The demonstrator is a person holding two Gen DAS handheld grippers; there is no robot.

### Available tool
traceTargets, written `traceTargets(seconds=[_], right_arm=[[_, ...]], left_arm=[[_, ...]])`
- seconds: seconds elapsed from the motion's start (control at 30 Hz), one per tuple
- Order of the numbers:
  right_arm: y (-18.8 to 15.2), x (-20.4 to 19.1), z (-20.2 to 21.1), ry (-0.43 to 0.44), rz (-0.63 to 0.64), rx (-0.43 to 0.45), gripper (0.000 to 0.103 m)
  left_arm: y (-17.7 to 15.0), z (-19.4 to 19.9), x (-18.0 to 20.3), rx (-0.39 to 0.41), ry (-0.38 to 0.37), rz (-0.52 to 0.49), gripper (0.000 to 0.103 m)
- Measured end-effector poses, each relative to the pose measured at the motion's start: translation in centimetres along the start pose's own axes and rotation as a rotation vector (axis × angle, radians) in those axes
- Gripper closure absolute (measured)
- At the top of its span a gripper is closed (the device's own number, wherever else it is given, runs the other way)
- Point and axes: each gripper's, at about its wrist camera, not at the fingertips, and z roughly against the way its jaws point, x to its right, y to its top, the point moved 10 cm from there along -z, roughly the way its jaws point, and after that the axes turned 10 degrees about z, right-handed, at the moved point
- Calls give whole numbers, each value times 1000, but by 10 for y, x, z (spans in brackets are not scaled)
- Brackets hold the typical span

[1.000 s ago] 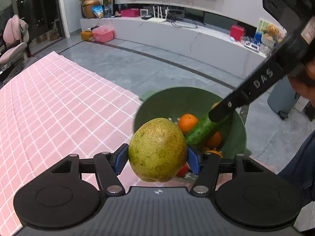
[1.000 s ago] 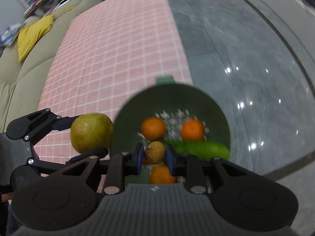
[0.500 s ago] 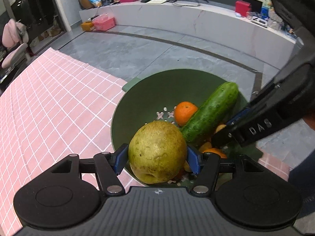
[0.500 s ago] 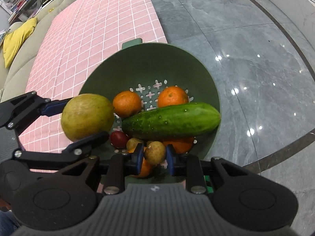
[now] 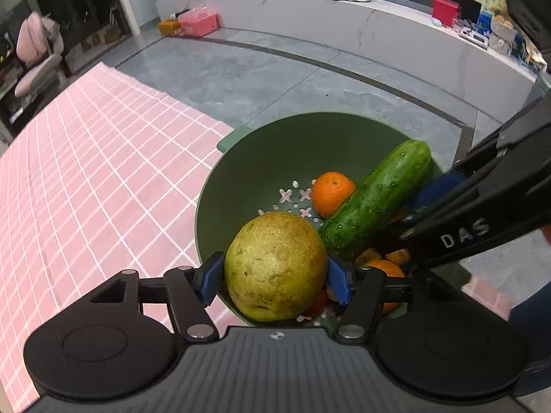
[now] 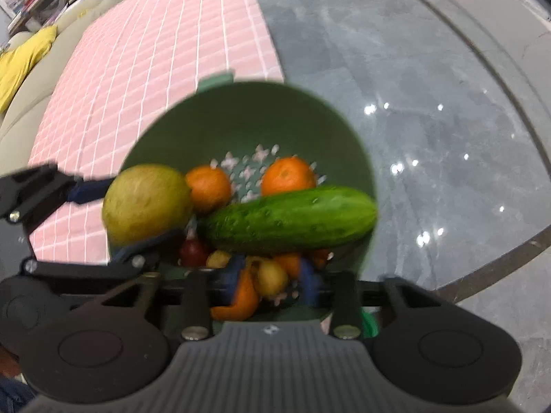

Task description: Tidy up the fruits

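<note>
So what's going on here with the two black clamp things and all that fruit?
A person is sorting fruit into a green colander with two hand-held grippers. The left gripper is clamped on a big yellow-green pear just over the colander's near side. The right gripper has a small yellowish fruit between its fingers, low over the pile beside the cucumber.

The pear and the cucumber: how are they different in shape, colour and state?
The pear is round and yellow-green; the cucumber is long and dark green. The pear is clamped in the left hand-held gripper; the cucumber lies free across the oranges. Both are over the green bowl.
</note>
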Motion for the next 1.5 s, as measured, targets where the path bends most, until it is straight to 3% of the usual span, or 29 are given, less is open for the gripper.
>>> traceTargets(seconds=[0.07, 0.1, 0.33, 0.47, 0.6, 0.73, 0.9, 1.03, 1.17, 1.5], right_arm=[[3, -2, 8, 45, -27, 30, 41], [4, -3, 13, 47, -34, 46, 41], [7, -3, 45, 52, -65, 148, 38], [-2, -6, 63, 53, -76, 190, 35], [-16, -8, 83, 23, -82, 236, 33], [-26, -17, 112, -1, -72, 334, 27], [-43, -30, 136, -88, -39, 414, 27], [-57, -40, 142, -93, -15, 412, 25], [-69, -46, 149, -90, 26, 438, 7], [-74, -41, 148, -122, 39, 437, 7]], left_arm=[[3, 13, 1, 35, -6, 17, 28], [6, 22, 2, 65, -8, 20, 23], [12, 75, 3, 133, 27, 66, 19], [9, 99, -3, 151, 36, 183, 16], [1, 119, -7, 151, -10, 360, 15], [-11, 131, 2, 141, 36, 392, 15], [-22, 147, 2, 160, 75, 464, 15], [-35, 155, -6, 167, 123, 538, 14], [-45, 156, -10, 164, 153, 584, 14], [-62, 158, -4, 138, 189, 601, 14]])
